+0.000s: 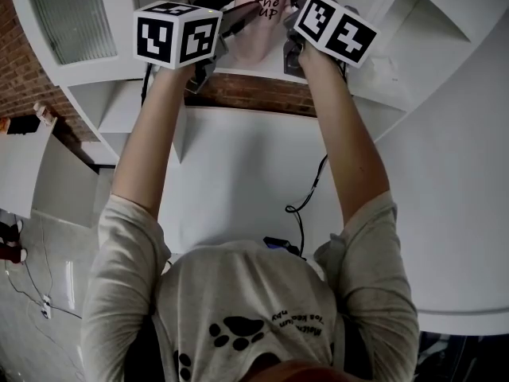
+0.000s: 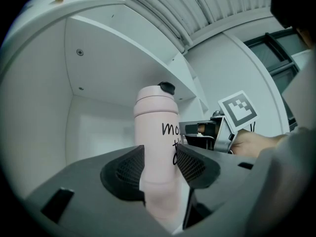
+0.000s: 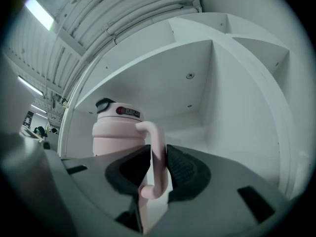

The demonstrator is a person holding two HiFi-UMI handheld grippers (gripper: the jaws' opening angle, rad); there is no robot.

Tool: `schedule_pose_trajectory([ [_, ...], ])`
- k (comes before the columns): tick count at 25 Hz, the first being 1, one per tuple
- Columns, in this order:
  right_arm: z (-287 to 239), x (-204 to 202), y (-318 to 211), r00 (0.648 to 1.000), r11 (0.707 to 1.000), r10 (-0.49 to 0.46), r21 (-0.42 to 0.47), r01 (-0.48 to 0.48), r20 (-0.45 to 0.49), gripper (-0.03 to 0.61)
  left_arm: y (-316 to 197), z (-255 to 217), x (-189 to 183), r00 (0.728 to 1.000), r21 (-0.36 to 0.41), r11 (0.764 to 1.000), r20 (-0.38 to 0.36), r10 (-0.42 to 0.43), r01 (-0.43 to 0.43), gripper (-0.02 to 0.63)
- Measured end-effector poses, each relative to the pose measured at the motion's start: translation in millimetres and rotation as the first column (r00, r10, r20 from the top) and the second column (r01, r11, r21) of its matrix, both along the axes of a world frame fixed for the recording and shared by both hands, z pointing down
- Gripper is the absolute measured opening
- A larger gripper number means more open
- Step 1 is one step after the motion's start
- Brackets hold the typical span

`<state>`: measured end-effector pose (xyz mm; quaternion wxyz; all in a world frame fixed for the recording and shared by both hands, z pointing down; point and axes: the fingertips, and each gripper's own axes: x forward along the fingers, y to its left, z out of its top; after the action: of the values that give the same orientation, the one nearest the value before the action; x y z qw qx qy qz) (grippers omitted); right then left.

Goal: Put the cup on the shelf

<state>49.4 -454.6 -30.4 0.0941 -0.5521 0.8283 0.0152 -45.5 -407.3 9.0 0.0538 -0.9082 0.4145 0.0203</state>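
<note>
A tall pink cup (image 1: pixel 256 42) with black lettering and a black-capped lid is held up in front of a white shelf compartment (image 2: pixel 98 127). My left gripper (image 1: pixel 238 14) is shut on the cup's body (image 2: pixel 155 127), with both ribbed pads against its sides (image 2: pixel 160 167). My right gripper (image 1: pixel 294 10) is shut on the cup's thin pink handle (image 3: pixel 158 152), which runs upright between its pads (image 3: pixel 158 169). The cup (image 3: pixel 116 132) stands upright. Its base is hidden behind the jaws, so whether it rests on the shelf I cannot tell. The right gripper (image 2: pixel 202 132) also shows beyond the cup.
The white shelf unit (image 1: pixel 103 78) has curved boards and upright dividers (image 3: pixel 212 68) around the compartment. A brick wall (image 1: pixel 262 94) shows behind it. A black cable (image 1: pixel 306 197) hangs down over the white surface below. Ribbed ceiling panels (image 2: pixel 197 4) run overhead.
</note>
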Motion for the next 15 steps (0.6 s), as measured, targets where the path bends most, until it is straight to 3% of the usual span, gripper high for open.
schedule_pose_trajectory([
  [15, 3, 0, 27, 0.999, 0.999, 0.028, 0.045, -0.026, -0.045, 0.150, -2, 1, -1, 1.000, 0.003, 1.000, -0.015, -0.005, 0.005, 0.212],
])
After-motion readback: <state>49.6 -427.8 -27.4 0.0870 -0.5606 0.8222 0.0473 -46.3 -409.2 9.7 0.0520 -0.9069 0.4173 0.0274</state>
